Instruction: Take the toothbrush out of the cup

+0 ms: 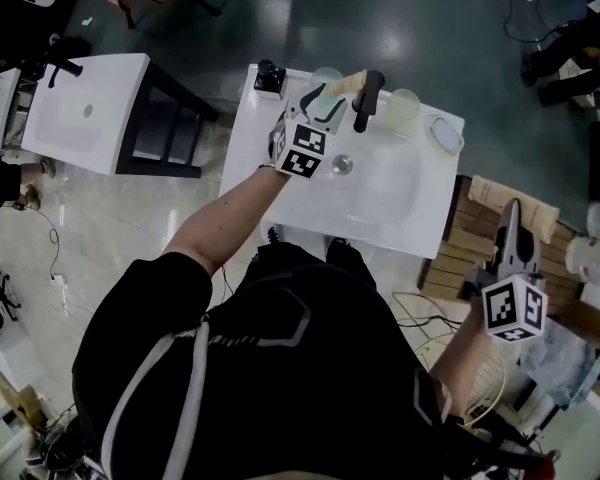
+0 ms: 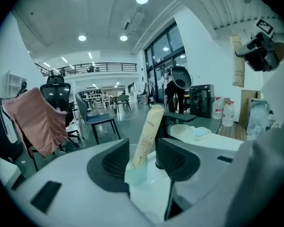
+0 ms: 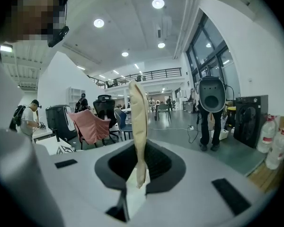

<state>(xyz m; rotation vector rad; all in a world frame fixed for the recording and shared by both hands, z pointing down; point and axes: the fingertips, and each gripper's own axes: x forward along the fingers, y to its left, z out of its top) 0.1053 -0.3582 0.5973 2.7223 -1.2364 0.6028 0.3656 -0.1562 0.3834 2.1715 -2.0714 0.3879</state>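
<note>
Tongs on the right point(image 3: 138, 167) are clenched on a beige wrapped packet point(image 3: 138, 122), tongs on the left point(image 2: 144, 162) are spread open around the pale green cup point(image 2: 136, 175) (pads not squeezing it) on the white surface point(image 1: 400, 203), wrapped toothbrush point(image 2: 149, 129) leaning inside it.

The only legible print is on the tall cream paper-wrapped toothbrush point(image 2: 149, 129) standing in the pale green translucent cup point(image 2: 138, 174) at the far left of the white basin top. Dark capitals run lengthwise up the wrapper and end in "END"; the letters before that are too small to read. Each gripper's white cube, left point(image 1: 303, 149) and right point(image 1: 515, 308), carries black-and-white square code markers.
</note>
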